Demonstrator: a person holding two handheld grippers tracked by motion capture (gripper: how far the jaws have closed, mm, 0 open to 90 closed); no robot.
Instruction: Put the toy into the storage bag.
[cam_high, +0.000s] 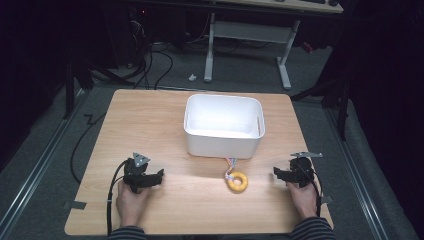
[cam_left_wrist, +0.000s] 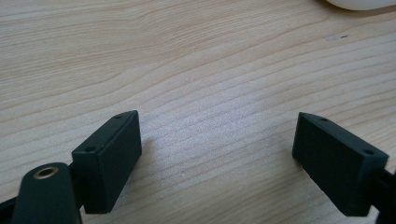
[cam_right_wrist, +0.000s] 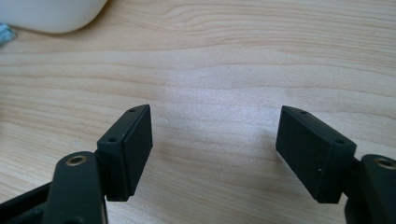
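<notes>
A yellow ring-shaped toy (cam_high: 236, 181) with a small coloured piece at its top lies on the wooden table (cam_high: 150, 125), just in front of a white bin (cam_high: 223, 125). My left gripper (cam_high: 159, 176) rests on the table at the front left, well to the left of the ring, held by a hand. Its jaws stand open over bare wood (cam_left_wrist: 217, 140). My right gripper (cam_high: 276, 173) sits at the front right, to the right of the ring. Its jaws are apart with nothing between them (cam_right_wrist: 215, 135).
The white bin is empty as far as its inside shows and stands at the table's middle back. Its rounded corner (cam_right_wrist: 51, 16) appears at the top left of the right gripper view. Beyond the table are a desk frame (cam_high: 247, 45) and cables on the floor.
</notes>
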